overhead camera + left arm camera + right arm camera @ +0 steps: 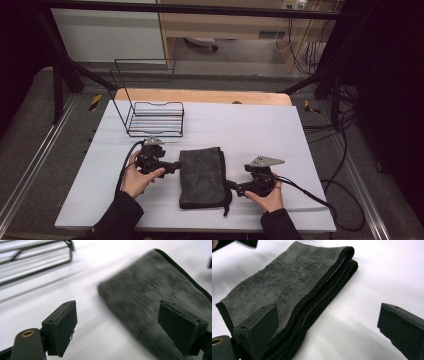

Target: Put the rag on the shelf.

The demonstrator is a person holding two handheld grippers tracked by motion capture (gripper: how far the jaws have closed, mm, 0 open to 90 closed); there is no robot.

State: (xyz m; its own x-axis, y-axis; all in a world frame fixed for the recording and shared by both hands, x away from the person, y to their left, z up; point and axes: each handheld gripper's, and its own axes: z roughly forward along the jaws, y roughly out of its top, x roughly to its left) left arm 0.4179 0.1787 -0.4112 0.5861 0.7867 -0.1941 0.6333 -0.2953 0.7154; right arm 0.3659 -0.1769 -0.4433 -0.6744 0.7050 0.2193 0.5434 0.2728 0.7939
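Observation:
A folded dark grey towel (202, 176) lies flat on the white table (260, 130), between my two grippers. My left gripper (176, 166) sits at the towel's left edge, open, its jaws wide apart with one over the towel (160, 302) and one over bare table. My right gripper (231, 186) is at the towel's lower right edge, also open; the towel's stacked folded edge (312, 292) runs past its left jaw. Nothing is held in either gripper.
A black wire rack (152, 117) stands at the back left of the table, and it shows blurred as the rack (35, 258) in the left gripper view. Cables (320, 195) trail off the right side. A wooden board edge (200, 95) lies behind the white surface.

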